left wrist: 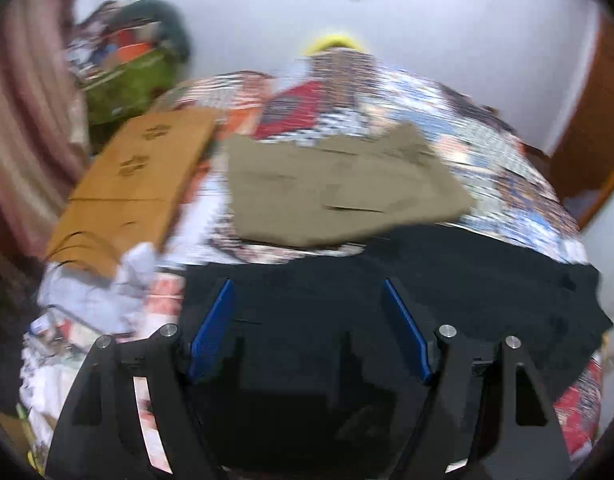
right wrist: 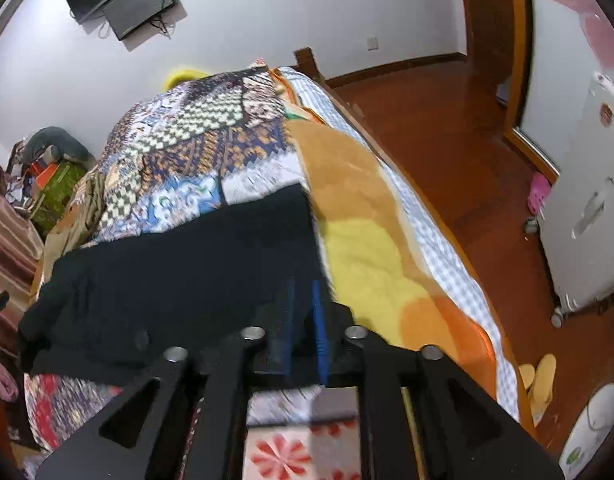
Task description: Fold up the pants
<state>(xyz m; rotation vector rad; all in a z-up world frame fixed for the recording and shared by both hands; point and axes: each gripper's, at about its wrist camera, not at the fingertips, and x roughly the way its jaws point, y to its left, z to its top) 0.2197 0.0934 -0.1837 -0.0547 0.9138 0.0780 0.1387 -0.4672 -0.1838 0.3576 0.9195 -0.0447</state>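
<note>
Soft, limp black pants (left wrist: pixel 387 280): left hand-held gripper (left wrist: pixel 307 320) spread above; right hand-held gripper (right wrist: pixel 303 320) pinching hem at 5 o'clock.

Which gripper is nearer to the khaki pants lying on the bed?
Left. The left gripper, jaws open, hovers over the black pants, with the khaki pants just beyond. The right gripper is clamped on the black pants' far edge, away from the khaki pair.
</note>
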